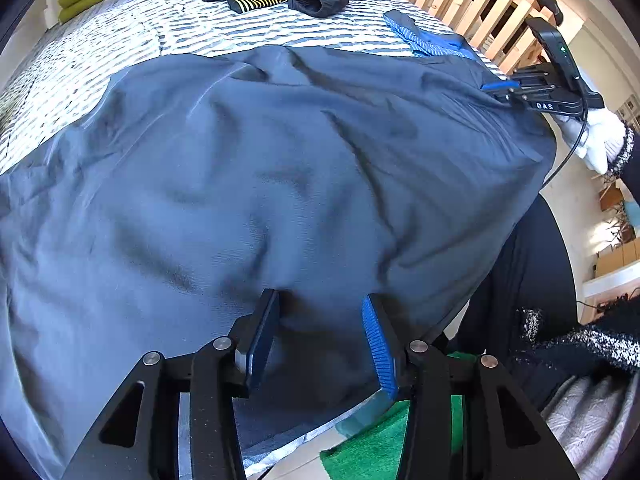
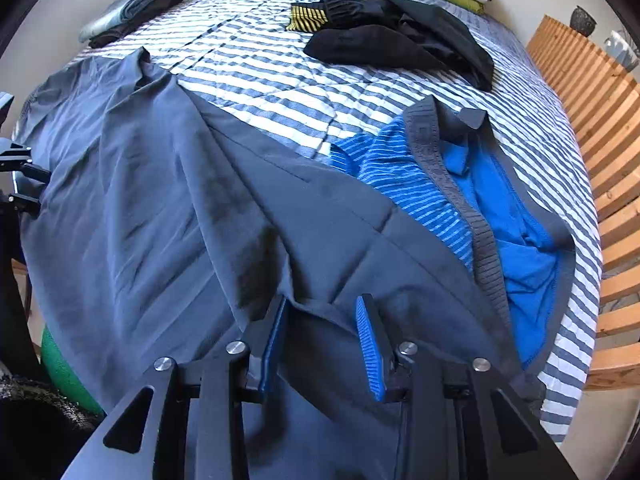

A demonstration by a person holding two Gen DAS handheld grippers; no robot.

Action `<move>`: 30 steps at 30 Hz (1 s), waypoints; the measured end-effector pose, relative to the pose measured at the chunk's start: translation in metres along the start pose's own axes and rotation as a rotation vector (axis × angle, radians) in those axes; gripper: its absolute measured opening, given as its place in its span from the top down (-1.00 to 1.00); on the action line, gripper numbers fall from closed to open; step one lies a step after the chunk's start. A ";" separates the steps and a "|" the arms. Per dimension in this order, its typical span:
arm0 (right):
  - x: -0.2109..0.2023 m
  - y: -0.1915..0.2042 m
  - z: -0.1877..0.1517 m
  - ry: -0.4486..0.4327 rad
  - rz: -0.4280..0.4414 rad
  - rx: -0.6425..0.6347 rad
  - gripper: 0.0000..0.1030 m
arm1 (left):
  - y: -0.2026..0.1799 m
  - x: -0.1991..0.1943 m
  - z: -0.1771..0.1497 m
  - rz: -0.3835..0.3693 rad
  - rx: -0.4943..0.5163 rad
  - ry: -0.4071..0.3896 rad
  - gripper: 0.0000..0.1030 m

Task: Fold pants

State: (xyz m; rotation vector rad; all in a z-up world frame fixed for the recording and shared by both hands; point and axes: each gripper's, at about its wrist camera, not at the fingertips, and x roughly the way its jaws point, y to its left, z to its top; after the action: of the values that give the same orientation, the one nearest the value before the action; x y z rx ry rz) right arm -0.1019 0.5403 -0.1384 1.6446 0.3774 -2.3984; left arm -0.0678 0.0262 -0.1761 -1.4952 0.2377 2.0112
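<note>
Grey pants lie spread across a striped bed cover, creased and partly doubled over. Their waistband end is turned open and shows a blue lining. My left gripper points down onto the near edge of the cloth with its jaws apart. My right gripper stands over a raised fold near the waist, jaws apart, with the fold between the pads and not pinched. In the left wrist view the right gripper sits at the pants' far right edge, held by a white-gloved hand.
A heap of black clothing with yellow stripes lies further back on the bed. Folded garments are stacked at the far left corner. A wooden slatted frame runs along the right side. Something green lies below the bed edge.
</note>
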 end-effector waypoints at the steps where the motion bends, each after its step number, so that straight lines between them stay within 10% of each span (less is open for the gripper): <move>1: 0.001 0.001 0.001 0.007 0.000 -0.010 0.96 | 0.001 0.000 0.000 -0.002 0.000 0.001 0.10; 5: -0.008 -0.003 0.006 -0.033 -0.029 -0.005 0.97 | -0.005 0.013 0.011 0.001 -0.002 0.006 0.09; 10: -0.015 -0.044 0.029 -0.136 -0.274 0.156 0.94 | -0.008 0.013 0.011 0.005 0.002 0.014 0.06; 13: -0.004 -0.065 0.027 -0.018 -0.172 0.219 0.67 | -0.008 0.012 0.011 0.009 0.016 0.020 0.06; 21: -0.081 -0.107 -0.073 -0.217 -0.019 0.564 0.66 | -0.021 0.003 0.025 -0.002 0.018 0.020 0.06; 30: -0.040 -0.121 -0.109 -0.070 0.123 0.618 0.66 | -0.104 0.026 0.063 -0.171 0.160 0.052 0.06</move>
State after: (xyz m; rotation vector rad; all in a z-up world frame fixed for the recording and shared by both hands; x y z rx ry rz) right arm -0.0296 0.6915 -0.1280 1.7194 -0.5172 -2.6187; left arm -0.0636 0.1491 -0.1559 -1.4186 0.2757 1.7782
